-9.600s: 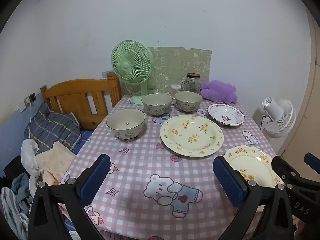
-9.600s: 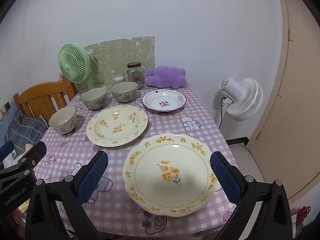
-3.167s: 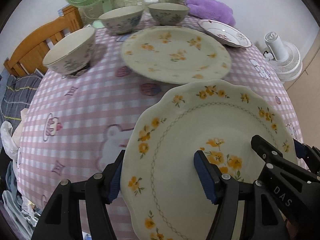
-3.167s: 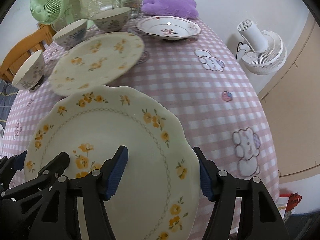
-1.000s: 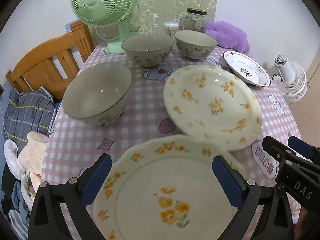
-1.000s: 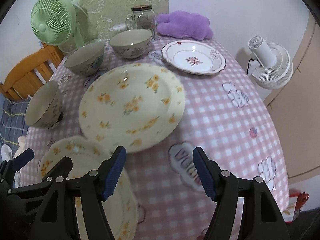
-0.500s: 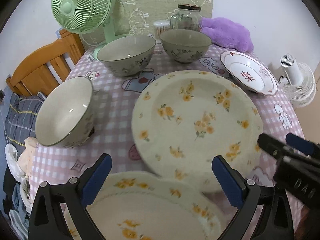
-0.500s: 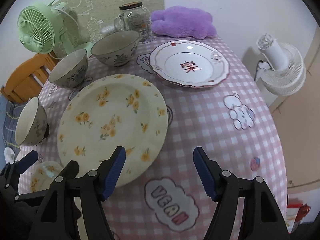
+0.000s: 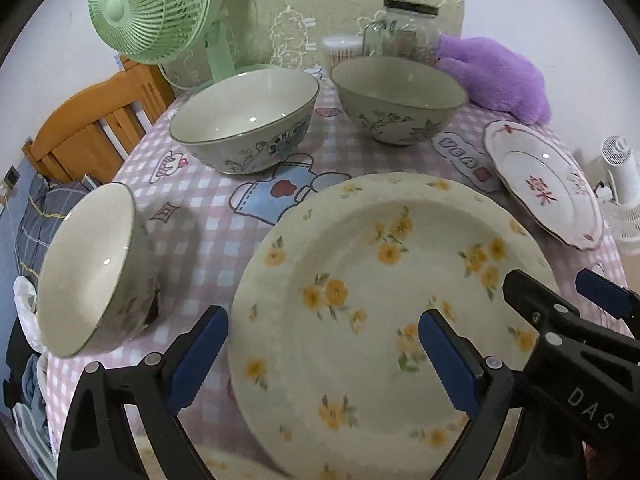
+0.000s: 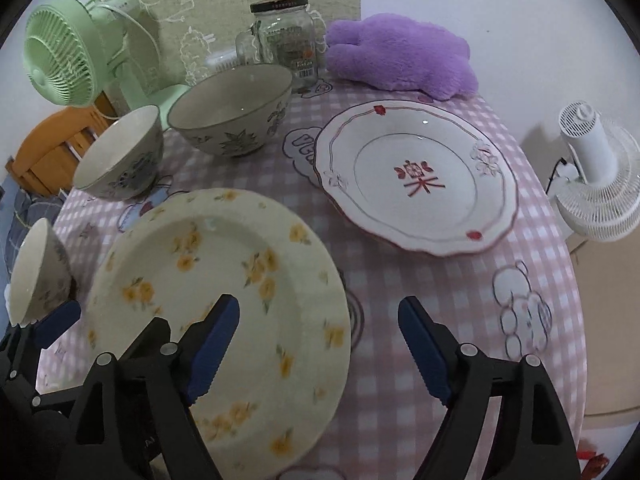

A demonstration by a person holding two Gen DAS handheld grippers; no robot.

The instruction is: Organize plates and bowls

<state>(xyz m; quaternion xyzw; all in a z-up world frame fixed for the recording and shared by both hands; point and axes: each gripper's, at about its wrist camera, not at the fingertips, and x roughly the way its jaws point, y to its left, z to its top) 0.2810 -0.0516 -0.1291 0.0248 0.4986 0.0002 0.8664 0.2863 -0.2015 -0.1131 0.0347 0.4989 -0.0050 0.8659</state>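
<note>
Left wrist: left gripper (image 9: 322,354), jaws spread, straddles yellow-flower plate (image 9: 384,312) on tabletop (image 9: 208,216); we should seat both rims evenly. Right wrist: right gripper (image 10: 318,344), jaws spread, beside that plate's edge; red-pattern plate (image 10: 416,180) beyond.

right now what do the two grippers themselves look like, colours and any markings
Both the left gripper and the right gripper have matte black plastic frames with small silver screws. Their jaws carry ridged, dark blue pads. White "DAS" lettering marks the right gripper's black body, seen from the left wrist view.
</note>
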